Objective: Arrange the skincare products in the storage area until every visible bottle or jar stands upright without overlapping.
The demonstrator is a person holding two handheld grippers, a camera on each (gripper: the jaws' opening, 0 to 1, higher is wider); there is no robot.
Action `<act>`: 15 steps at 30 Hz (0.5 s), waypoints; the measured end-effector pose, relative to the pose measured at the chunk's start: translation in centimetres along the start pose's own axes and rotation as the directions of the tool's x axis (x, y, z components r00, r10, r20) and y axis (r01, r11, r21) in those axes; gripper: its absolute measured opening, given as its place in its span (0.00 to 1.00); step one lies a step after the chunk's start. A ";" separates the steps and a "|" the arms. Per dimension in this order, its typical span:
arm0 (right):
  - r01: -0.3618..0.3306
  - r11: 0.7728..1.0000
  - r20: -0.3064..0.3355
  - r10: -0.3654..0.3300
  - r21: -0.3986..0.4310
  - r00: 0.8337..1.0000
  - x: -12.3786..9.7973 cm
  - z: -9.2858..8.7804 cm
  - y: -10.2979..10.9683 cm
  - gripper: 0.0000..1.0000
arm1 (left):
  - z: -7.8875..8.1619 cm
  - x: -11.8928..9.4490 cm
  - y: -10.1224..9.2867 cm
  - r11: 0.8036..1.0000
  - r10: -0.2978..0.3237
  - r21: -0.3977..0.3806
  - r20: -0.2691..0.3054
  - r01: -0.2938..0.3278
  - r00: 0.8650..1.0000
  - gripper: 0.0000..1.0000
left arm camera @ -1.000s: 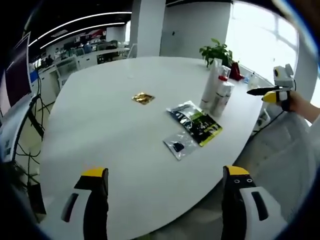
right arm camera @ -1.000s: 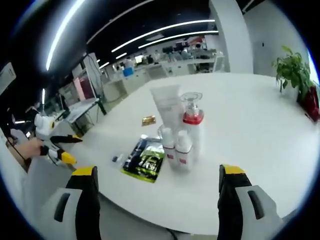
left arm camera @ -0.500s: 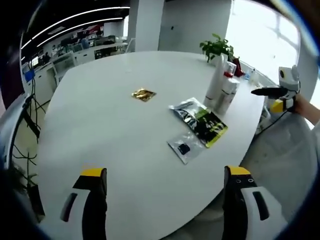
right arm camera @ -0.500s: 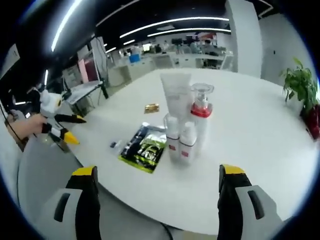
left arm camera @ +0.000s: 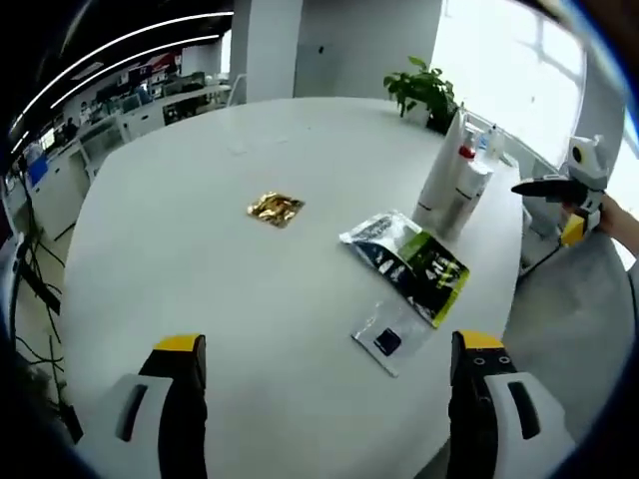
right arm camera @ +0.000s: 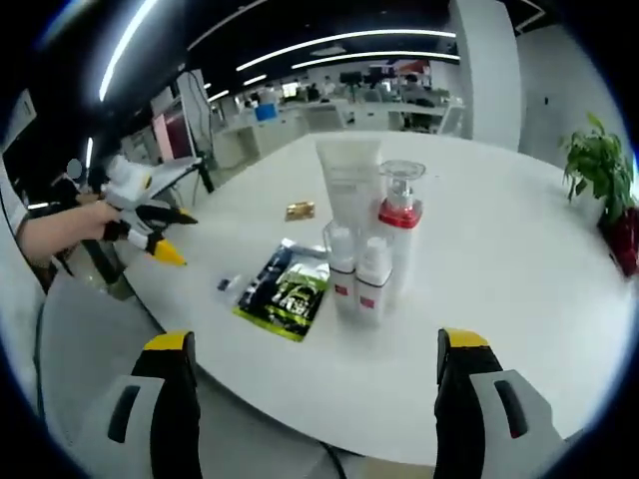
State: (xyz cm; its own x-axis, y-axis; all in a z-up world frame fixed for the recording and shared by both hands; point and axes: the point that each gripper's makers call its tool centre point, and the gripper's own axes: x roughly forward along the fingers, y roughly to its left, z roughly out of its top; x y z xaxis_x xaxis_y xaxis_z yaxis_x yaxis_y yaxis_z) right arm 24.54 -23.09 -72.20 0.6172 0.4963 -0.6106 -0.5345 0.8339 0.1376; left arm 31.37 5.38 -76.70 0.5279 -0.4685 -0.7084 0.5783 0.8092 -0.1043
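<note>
We find the skincare products standing upright in a tight cluster on the white table: a white tube, a red-collared pump bottle and two small bottles. Just left of them lies a green-black sachet, with a gold packet farther off. Left gripper and right gripper both stand wide, holding nothing.

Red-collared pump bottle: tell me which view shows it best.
The right gripper view: the pump bottle stands near the middle, upright, its clear cap and red collar plain, two small bottles before it. In the left gripper view it is small, far right, partly behind a white tube.
</note>
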 end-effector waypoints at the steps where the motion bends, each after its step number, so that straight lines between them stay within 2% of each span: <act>1: 0.000 1.000 -0.001 0.000 0.002 1.000 0.0 -0.1 0.0 0.99 | 0.4 0.4 0.0 1.000 -0.003 0.024 -0.005 0.003 1.000 0.99; 8: -0.011 1.000 -0.021 0.011 0.002 1.000 0.2 -0.4 0.2 0.99 | 2.5 3.0 0.8 0.993 -0.012 0.118 -0.067 0.020 0.998 0.97; 15: -0.007 1.000 -0.031 0.007 0.007 0.999 0.3 -0.6 0.1 0.99 | 3.5 5.4 2.5 0.979 -0.025 0.194 -0.150 0.055 0.988 0.98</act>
State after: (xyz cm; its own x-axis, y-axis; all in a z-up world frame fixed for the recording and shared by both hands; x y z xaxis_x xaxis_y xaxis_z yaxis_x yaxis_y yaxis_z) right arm 24.33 -23.00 -72.79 0.5950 0.4948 -0.6334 -0.5348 0.8320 0.1476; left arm 37.84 3.62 -78.36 0.4140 -0.4305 -0.8020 0.7161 0.6980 -0.0050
